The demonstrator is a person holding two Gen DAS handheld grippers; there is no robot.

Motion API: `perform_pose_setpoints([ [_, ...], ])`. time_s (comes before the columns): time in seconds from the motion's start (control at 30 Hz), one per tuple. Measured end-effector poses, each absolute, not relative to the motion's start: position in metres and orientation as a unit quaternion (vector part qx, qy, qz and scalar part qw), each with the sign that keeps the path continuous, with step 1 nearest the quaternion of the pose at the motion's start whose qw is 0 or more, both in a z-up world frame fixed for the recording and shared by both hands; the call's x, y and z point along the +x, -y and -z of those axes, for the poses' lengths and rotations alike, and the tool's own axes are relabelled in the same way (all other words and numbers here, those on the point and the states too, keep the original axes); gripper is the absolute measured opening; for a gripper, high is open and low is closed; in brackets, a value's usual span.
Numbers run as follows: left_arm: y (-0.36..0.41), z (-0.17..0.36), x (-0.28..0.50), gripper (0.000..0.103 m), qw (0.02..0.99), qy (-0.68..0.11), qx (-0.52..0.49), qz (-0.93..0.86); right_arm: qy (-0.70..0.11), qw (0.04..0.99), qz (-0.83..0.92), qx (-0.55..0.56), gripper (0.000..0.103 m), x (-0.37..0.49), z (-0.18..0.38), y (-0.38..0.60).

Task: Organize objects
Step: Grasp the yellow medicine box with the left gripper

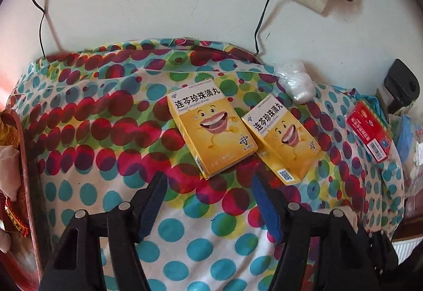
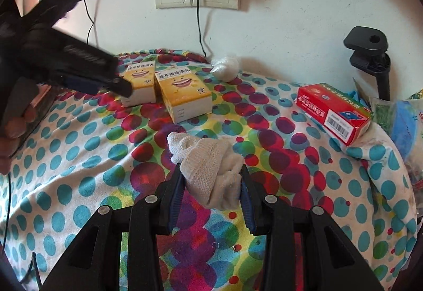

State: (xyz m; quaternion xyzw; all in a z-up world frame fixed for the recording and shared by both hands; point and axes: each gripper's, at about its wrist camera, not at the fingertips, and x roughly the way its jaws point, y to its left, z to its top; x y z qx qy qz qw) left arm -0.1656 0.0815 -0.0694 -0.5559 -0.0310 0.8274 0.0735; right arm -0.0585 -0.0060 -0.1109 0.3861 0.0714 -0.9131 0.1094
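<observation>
The left gripper (image 1: 208, 180) hovers with its fingers spread wide and nothing between them, just short of the near end of the left yellow medicine box (image 1: 211, 127). The right yellow medicine box (image 1: 281, 140) lies just beside it, their long edges touching or nearly so, near the back of the dotted cloth (image 1: 105, 132). Further right, the right gripper (image 2: 211, 174) is clenched on a bunched white knitted cloth (image 2: 208, 164), with both pads pressing its sides. A red medicine box (image 2: 334, 112) rests well apart, at the right edge of the surface.

Risks:
- If the left gripper closes on the left box, the adjacent box is likely to be pushed askew, because little or no gap separates them.
- The knitted cloth is soft. Its hanging end could drag on the dotted cloth or slip from the pads.

View differences:
- The left wrist view shows the printed top faces of both yellow boxes. It does not show the knitted cloth.
- The right wrist view shows the left gripper from the side, fingertips (image 2: 21, 123) of the person's hand on its handle, and a black clamp stand (image 2: 370, 53) in full.
</observation>
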Motion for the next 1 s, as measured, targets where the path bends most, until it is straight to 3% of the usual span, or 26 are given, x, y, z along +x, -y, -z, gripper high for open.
perform_pose_setpoints([
  [1.0,-0.091,0.092,-0.217,0.066,-0.007,0.101,-0.559,-0.823,-0.067,0.141,0.897,0.413,0.036,-0.061,0.113,0.025],
])
